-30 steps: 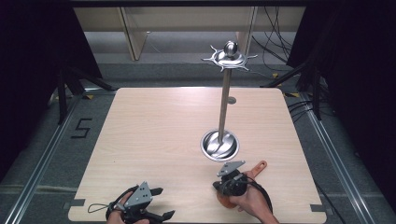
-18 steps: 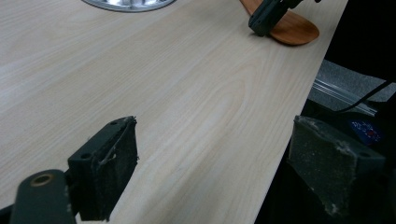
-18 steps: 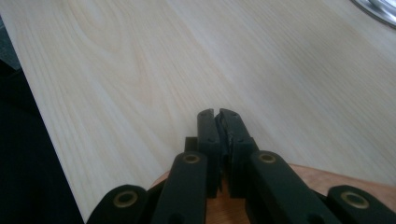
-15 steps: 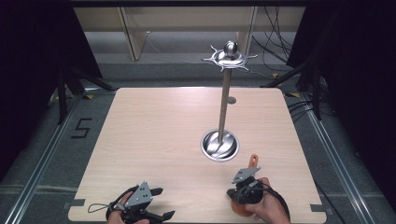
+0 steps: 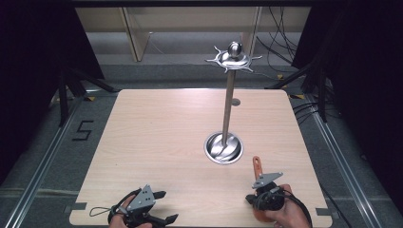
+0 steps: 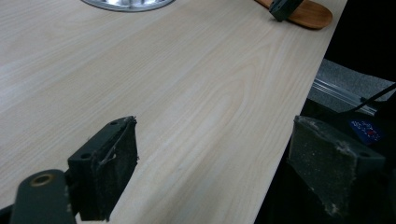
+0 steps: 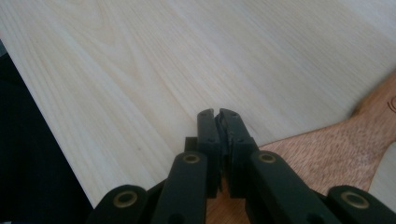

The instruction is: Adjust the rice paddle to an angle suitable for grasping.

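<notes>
Right gripper (image 5: 259, 202) near the stand (image 5: 224, 148), jaws clamped on a wooden spatula (image 5: 257, 165). Left gripper (image 5: 160, 207) well apart from the stand, jaws wide open, empty.

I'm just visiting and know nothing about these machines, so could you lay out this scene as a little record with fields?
Table: pale wood
Stand: metal pole on a round base, spiked disc and ball on top
Wooden utensil: reddish-brown spatula lying near the right front edge
Right tongs: shut, over the spatula's wide end
Left tongs: open, holding nothing, at the front edge
</notes>
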Demonstrator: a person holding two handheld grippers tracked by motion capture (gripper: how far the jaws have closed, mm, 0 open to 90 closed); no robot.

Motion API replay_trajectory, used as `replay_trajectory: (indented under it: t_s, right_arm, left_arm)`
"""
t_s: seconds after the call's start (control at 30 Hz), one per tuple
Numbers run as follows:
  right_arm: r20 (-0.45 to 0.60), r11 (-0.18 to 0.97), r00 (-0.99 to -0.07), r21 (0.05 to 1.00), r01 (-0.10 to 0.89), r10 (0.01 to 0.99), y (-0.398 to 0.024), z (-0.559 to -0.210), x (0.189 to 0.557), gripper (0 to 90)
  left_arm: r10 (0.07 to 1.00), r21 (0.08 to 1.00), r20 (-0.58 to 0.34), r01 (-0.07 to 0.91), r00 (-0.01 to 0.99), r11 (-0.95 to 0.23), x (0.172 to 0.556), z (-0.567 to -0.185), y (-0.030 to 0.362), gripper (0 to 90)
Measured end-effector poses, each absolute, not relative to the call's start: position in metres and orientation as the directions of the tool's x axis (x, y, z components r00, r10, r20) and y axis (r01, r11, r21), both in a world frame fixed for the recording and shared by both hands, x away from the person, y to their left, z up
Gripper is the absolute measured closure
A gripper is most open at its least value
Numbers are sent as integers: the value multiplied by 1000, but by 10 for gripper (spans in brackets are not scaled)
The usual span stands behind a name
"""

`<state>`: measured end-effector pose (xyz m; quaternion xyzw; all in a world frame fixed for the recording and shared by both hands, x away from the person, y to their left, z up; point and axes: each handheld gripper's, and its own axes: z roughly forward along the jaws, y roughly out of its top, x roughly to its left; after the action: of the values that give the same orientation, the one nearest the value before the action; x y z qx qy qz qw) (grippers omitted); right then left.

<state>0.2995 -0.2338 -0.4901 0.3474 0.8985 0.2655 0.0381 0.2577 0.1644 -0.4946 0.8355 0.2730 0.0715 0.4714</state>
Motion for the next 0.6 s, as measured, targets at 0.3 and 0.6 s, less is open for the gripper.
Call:
replay_trajectory:
  t_s: [0.3,0.6]
  right_arm:
    - [103,582,-720,516,629,686,-257,-491,296,879]
    - [83,564,-692,515,646,717,-279,-488,293,870]
  left_arm:
    - [535,808,-147,413,832,-420,258,-494,165,149]
    - [536,813,-154,415,830,-408,257,-495,164,149]
